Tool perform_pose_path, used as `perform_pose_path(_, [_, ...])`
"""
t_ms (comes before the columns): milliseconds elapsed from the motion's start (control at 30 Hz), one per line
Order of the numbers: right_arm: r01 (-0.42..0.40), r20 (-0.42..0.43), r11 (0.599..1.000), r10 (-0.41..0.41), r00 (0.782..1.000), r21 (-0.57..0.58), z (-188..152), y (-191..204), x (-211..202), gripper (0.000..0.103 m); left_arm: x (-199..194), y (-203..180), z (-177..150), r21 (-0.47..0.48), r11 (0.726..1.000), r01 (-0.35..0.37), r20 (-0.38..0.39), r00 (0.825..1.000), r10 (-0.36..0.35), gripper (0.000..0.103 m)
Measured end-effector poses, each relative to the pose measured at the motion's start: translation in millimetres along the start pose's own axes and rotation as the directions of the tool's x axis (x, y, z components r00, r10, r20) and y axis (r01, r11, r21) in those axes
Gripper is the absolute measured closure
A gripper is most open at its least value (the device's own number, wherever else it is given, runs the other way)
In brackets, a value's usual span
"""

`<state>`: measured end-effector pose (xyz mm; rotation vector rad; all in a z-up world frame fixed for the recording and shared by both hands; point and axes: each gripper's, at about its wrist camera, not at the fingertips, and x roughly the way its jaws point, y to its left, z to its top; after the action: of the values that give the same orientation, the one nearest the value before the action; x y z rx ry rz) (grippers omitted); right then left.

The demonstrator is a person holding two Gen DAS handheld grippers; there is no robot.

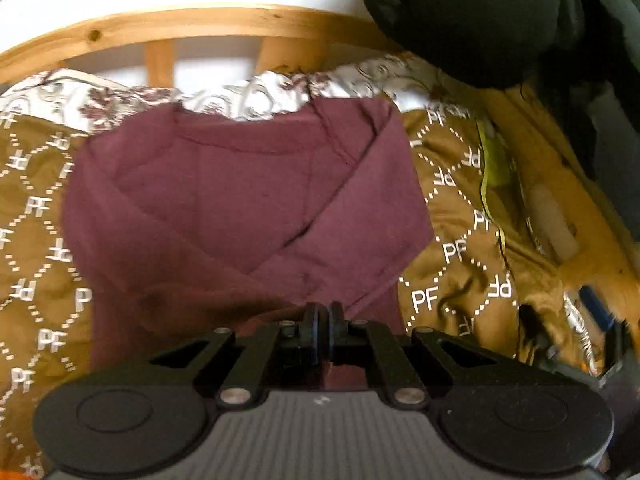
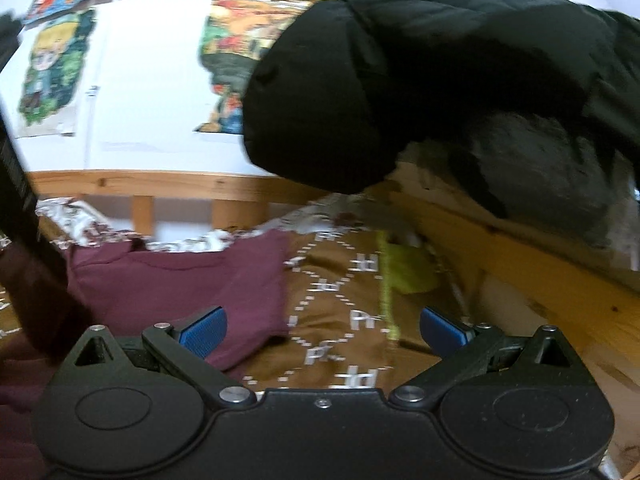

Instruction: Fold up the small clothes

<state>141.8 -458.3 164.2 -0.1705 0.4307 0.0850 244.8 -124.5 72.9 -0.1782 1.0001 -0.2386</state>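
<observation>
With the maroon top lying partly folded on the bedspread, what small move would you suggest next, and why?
Probably carry the left gripper, shut on the maroon top at its near hem, toward the collar: both sleeves already lie folded across, and the right gripper is open and empty.

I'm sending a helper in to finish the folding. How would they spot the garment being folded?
Look at the bed with the wooden rail, covered by a brown spread printed with white "PF" letters. On it lies the plain maroon top, sleeves folded across, the only unpatterned maroon piece there.
</observation>
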Motion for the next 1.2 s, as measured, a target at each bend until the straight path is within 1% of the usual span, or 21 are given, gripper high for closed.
perform_pose_path(133, [0.037,-0.019,0.999,-0.036,0.999,0.024,-4.9,-14.0,13.0,0.001,24.2,-5.1,-18.7,0.023,1.0,0.019,0.02,1.0,-0.019,0.097])
perform_pose_path(167, [0.042,-0.029,0.999,-0.041,0.999,0.03,-7.3,-16.4,16.9,0.001,29.4,-5.0,-23.4,0.028,0.999,0.024,0.017,1.0,-0.024,0.094])
perform_pose_path(233, [0.046,-0.049,0.998,-0.044,0.998,0.036,-12.3,-17.9,22.6,0.001,35.3,-0.1,-28.7,0.021,0.998,0.052,0.011,0.999,-0.052,0.076])
perform_pose_path(267, [0.049,-0.06,0.998,-0.047,0.997,0.038,-15.0,-17.5,24.6,0.001,35.9,4.3,-31.2,0.009,0.996,0.084,0.01,0.996,-0.084,0.052])
perform_pose_path(300, [0.059,-0.066,0.997,-0.056,0.996,0.041,-18.3,-16.9,26.2,0.001,35.8,9.6,-34.4,-0.01,0.994,0.106,0.014,0.994,-0.106,0.035])
perform_pose_path(367, [0.066,-0.067,0.997,-0.063,0.996,0.044,-22.1,-12.0,26.8,0.001,32.9,18.8,-38.9,-0.034,0.991,0.126,0.029,0.992,-0.125,0.03])
perform_pose_path(433, [0.063,-0.069,0.997,-0.06,0.996,0.036,-25.2,-6.6,28.5,0.001,28.5,27.4,-42.0,-0.03,0.989,0.145,0.034,0.989,-0.144,0.029])
perform_pose_path(467, [0.058,-0.07,0.998,-0.055,0.996,0.031,-26.6,-3.1,29.5,0.001,25.2,31.4,-43.1,-0.029,0.988,0.149,0.042,0.988,-0.148,0.025])
perform_pose_path(500, [0.046,-0.073,0.999,-0.044,0.996,0.029,-27.9,0.1,29.6,0.001,19.1,37.8,-45.8,-0.027,0.988,0.153,0.062,0.987,-0.151,0.02])
perform_pose_path(567, [0.016,-0.077,0.999,-0.013,0.997,0.037,-29.8,6.4,30.2,0.001,8.5,47.7,-49.7,-0.021,0.99,0.143,0.111,0.984,-0.14,0.015])
perform_pose_path(633, [-0.035,-0.083,0.998,0.039,0.996,0.05,-33.2,15.4,30.7,0.001,-3.4,61.6,-56.1,-0.006,0.996,0.093,0.167,0.982,-0.091,0.011])
perform_pose_path(667, [-0.067,-0.087,0.996,0.072,0.994,0.052,-35.1,21.1,30.8,0.001,-7.2,68.2,-58.9,-0.007,0.998,0.057,0.193,0.98,-0.055,0.008])
perform_pose_path(733, [-0.127,-0.095,0.99,0.132,0.987,0.054,-38.2,31.3,29.9,0.001,-13.2,87.6,-66.1,-0.038,0.999,-0.029,0.233,0.972,0.037,0.004])
perform_pose_path(833, [-0.239,-0.117,0.968,0.246,0.962,0.072,-45.5,47.1,29.8,0.001,-14.1,126.0,-73.7,-0.125,0.985,-0.122,0.242,0.959,0.15,0.004])
perform_pose_path(933, [-0.325,-0.148,0.94,0.338,0.93,0.107,-53.4,60.3,31.0,0.004,-10.0,167.7,-75.8,-0.213,0.957,-0.195,0.237,0.94,0.244,0.004])
perform_pose_path(1000, [-0.364,-0.165,0.921,0.385,0.908,0.142,-59.0,67.5,32.6,0.005,-6.6,193.3,-71.9,-0.265,0.938,-0.224,0.239,0.927,0.289,0.004])
perform_pose_path(1100, [-0.37,-0.191,0.914,0.398,0.897,0.165,-63.6,78.7,41.5,0.011,3.8,223.8,-59.1,-0.324,0.917,-0.234,0.242,0.916,0.319,0.005])
perform_pose_path(1167, [-0.356,-0.217,0.914,0.395,0.893,0.196,-64.9,84.7,52.0,0.021,13.2,238.3,-47.0,-0.356,0.902,-0.245,0.239,0.909,0.341,0.008])
perform_pose_path(1200, [-0.354,-0.231,0.909,0.401,0.886,0.221,-65.4,88.1,58.0,0.024,16.0,242.1,-44.4,-0.368,0.897,-0.243,0.238,0.908,0.344,0.01])
